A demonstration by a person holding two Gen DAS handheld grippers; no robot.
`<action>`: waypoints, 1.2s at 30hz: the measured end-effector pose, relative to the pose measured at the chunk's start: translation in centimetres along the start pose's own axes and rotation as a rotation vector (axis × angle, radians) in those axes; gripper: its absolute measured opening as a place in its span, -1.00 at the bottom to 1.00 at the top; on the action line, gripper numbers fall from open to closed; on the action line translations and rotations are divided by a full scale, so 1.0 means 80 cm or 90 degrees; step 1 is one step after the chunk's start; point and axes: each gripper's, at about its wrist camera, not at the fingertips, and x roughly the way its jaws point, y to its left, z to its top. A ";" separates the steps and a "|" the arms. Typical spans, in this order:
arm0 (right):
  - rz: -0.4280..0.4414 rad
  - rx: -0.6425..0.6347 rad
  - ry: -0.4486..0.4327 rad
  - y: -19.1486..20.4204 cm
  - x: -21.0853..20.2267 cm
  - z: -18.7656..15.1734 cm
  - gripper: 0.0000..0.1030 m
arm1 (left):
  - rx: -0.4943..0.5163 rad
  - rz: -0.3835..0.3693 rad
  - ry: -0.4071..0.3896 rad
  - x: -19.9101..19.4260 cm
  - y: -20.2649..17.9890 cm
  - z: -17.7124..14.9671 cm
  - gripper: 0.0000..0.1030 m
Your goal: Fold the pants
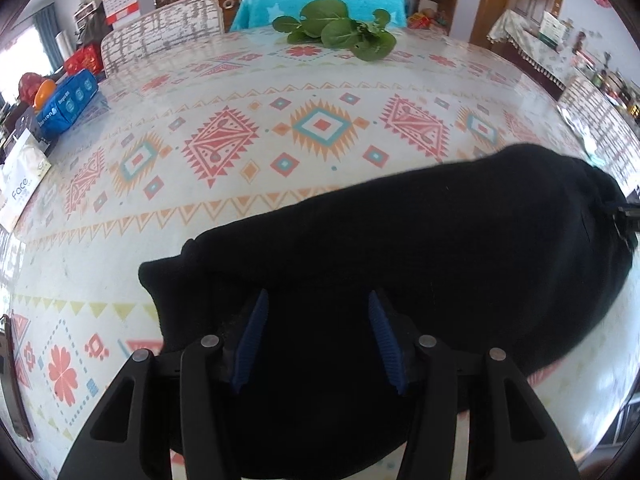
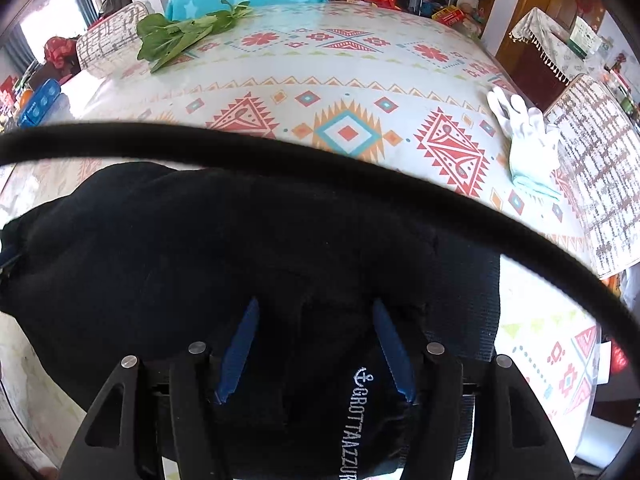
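The black pants (image 1: 420, 256) lie folded in a long bundle across the near part of the patterned table (image 1: 240, 152). My left gripper (image 1: 318, 300) is open, its blue pads (image 1: 252, 336) spread over the left end of the pants. In the right wrist view the pants (image 2: 200, 240) fill the lower half, with white lettering (image 2: 354, 424) on the waistband end. My right gripper (image 2: 314, 308) is open above that end. The right gripper's tip shows at the far right of the left wrist view (image 1: 624, 220).
Green leafy vegetables (image 1: 340, 32) lie at the far table edge. A white glove (image 2: 524, 140) lies at the right. A blue pack (image 1: 66, 104) and a face-tissue box (image 1: 20, 188) sit at the left. A black cable (image 2: 280, 156) crosses the right wrist view. Chairs surround the table.
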 end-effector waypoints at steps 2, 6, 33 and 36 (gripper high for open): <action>0.001 0.013 -0.015 -0.003 -0.009 -0.002 0.22 | 0.016 0.020 -0.005 -0.014 -0.001 -0.009 0.00; -0.040 0.043 -0.096 -0.003 -0.057 -0.017 0.44 | -0.023 0.035 -0.010 -0.036 0.019 -0.015 0.01; 0.009 0.120 -0.060 -0.029 -0.019 -0.013 0.46 | -0.172 0.029 -0.040 -0.099 -0.001 -0.029 0.03; -0.006 0.120 -0.045 -0.031 -0.008 -0.011 0.46 | -0.216 0.055 -0.045 -0.116 0.030 -0.048 0.03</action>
